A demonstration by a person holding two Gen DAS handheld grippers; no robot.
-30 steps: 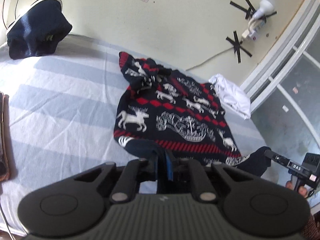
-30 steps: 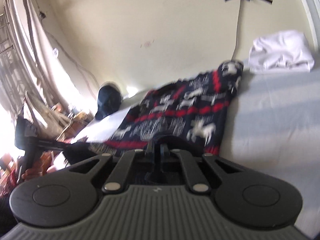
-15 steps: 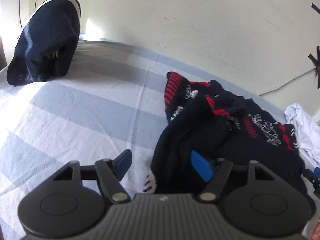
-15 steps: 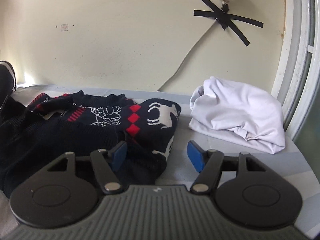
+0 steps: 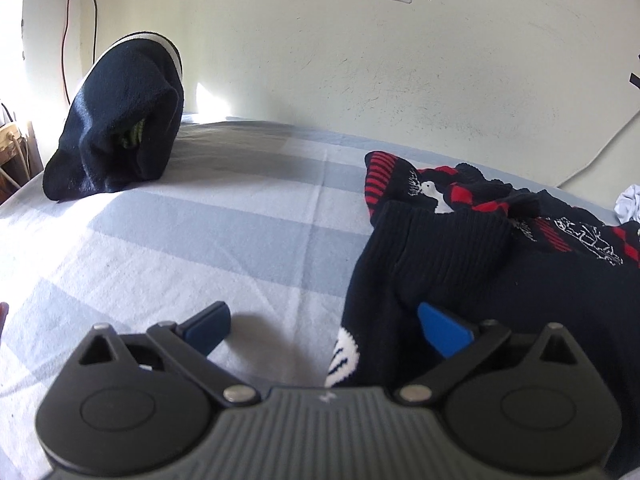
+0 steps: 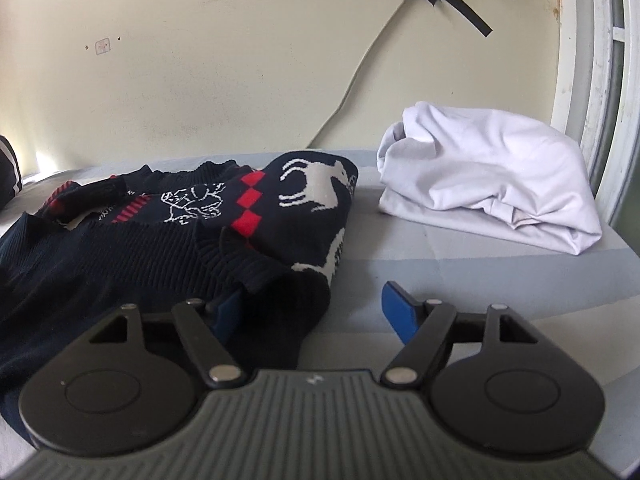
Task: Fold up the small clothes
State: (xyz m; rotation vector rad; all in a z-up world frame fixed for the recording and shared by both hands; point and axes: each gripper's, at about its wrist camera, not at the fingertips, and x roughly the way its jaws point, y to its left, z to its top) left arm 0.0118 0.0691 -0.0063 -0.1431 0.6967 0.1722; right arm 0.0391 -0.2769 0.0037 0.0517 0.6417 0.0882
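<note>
A navy sweater (image 5: 500, 264) with red and white reindeer patterns lies folded over on the striped bed sheet (image 5: 200, 240). It also shows in the right wrist view (image 6: 168, 240). My left gripper (image 5: 324, 326) is open low over the sheet, with the sweater's left folded edge lying between its blue pads (image 5: 440, 330). My right gripper (image 6: 312, 312) is open, with the sweater's right folded corner lying between its pads (image 6: 398, 314). Neither gripper holds the cloth.
A dark navy garment (image 5: 120, 120) is heaped at the far left by the wall. A folded white garment (image 6: 488, 180) lies at the far right near the window frame (image 6: 600, 80). A cable (image 6: 360, 72) runs down the wall.
Both grippers were shut on the sweater's hem, carried it forward over the body, and opened. The sweater now lies folded in half, and both grippers sit lower and stay open.
</note>
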